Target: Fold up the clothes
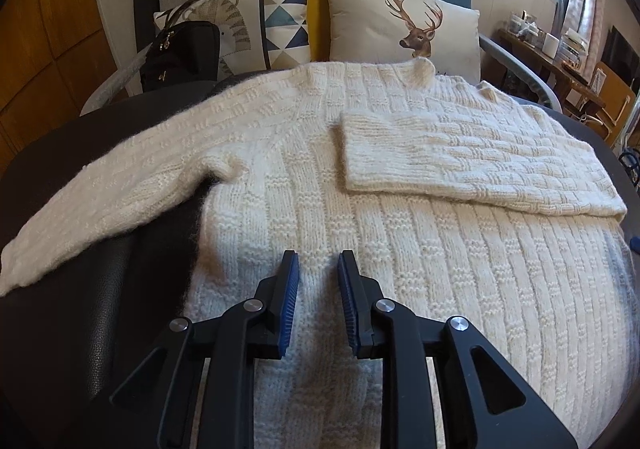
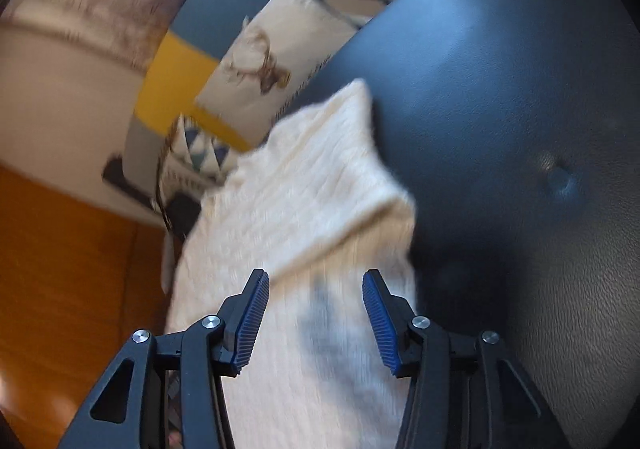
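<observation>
Both grippers sit right up at the lens, but size-wise the big black padded ottoman comes first: it's the work surface, wide and flat enough to spread a garment out. Lying across nearly all of it is the cream knit sweater, laid flat with the neck toward the deer cushion, which I'd guess is so the sleeves can be folded in before the body. One sleeve already lies crossed over the chest; the other sleeve still stretches out past the body and over the ottoman's edge, so that one looks like the next job.

Left gripper hovers over the lower body of the sweater, jaws only slightly apart, nothing between them. Right gripper is over the sweater's edge where it meets the black padding, jaws about half open and empty; that view is blurry, so I can't tell if it touches the knit.
</observation>
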`<state>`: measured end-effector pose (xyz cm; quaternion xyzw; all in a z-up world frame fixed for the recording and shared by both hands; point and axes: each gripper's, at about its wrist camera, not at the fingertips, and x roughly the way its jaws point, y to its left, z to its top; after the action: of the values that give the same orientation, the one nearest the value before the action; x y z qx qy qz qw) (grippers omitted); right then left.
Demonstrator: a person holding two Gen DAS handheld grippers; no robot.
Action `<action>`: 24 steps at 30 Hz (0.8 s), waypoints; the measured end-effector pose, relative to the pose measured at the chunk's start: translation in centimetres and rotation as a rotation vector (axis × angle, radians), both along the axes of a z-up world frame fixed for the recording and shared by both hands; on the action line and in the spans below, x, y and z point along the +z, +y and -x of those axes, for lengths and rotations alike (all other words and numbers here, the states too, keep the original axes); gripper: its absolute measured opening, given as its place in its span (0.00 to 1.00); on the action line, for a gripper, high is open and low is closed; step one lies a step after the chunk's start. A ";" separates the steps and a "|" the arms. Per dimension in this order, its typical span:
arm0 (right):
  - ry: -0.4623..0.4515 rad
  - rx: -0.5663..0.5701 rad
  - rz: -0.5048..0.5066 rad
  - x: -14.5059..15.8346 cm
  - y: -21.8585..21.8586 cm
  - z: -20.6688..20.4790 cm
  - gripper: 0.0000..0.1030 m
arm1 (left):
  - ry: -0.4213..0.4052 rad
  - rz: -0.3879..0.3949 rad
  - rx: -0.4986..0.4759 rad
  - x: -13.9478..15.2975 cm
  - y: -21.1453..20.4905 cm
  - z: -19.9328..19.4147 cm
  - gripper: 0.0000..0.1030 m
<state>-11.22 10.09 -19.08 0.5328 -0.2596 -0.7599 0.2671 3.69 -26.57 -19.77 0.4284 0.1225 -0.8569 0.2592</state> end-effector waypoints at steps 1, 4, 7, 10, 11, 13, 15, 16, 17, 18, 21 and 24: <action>-0.012 0.012 -0.042 -0.4 -0.3 0.0 0.49 | -0.001 0.001 0.000 0.0 0.0 0.0 0.23; -0.037 0.045 -0.164 -1.6 -1.3 0.2 0.41 | -0.006 0.006 0.000 0.1 0.0 0.2 0.23; 0.009 0.047 -0.237 -1.3 -1.6 0.7 0.39 | 0.001 -0.019 0.018 0.3 0.0 0.0 0.23; 0.054 0.047 -0.299 0.4 -2.1 -0.4 0.44 | 0.038 -0.077 0.047 0.7 -0.1 -1.1 0.23; 0.080 0.065 -0.290 1.0 -2.4 -1.0 0.46 | 0.036 -0.080 0.045 0.6 0.0 -1.3 0.23; 0.083 0.145 -0.279 1.1 -3.8 -2.0 0.47 | 0.032 -0.068 0.035 0.3 0.2 -1.7 0.23; 0.080 0.202 -0.403 0.1 -5.4 -2.9 0.47 | 0.036 -0.066 0.023 0.3 0.2 -1.9 0.23; 0.079 0.222 -0.473 -0.5 -6.0 -3.2 0.47 | 0.036 -0.072 0.021 0.5 0.1 -1.9 0.23; 0.083 0.229 -0.513 -0.8 -6.2 -3.3 0.46 | 0.046 -0.090 0.019 0.7 0.0 -2.0 0.23; 0.096 0.227 -0.509 -0.4 -6.4 -3.3 0.46 | 0.075 -0.129 0.016 1.1 -0.4 -2.1 0.23; 0.186 0.232 -0.462 2.3 -7.9 -2.0 0.46 | 0.144 -0.213 -0.001 2.5 -1.9 -1.3 0.23; 0.273 0.239 -0.450 4.3 -10.0 -0.1 0.46 | 0.182 -0.279 -0.012 3.3 -3.3 0.8 0.23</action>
<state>-11.14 0.11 -14.78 0.4983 0.0185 -0.8261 0.2626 2.93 -29.90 -16.45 0.3817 0.2609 -0.8683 0.1798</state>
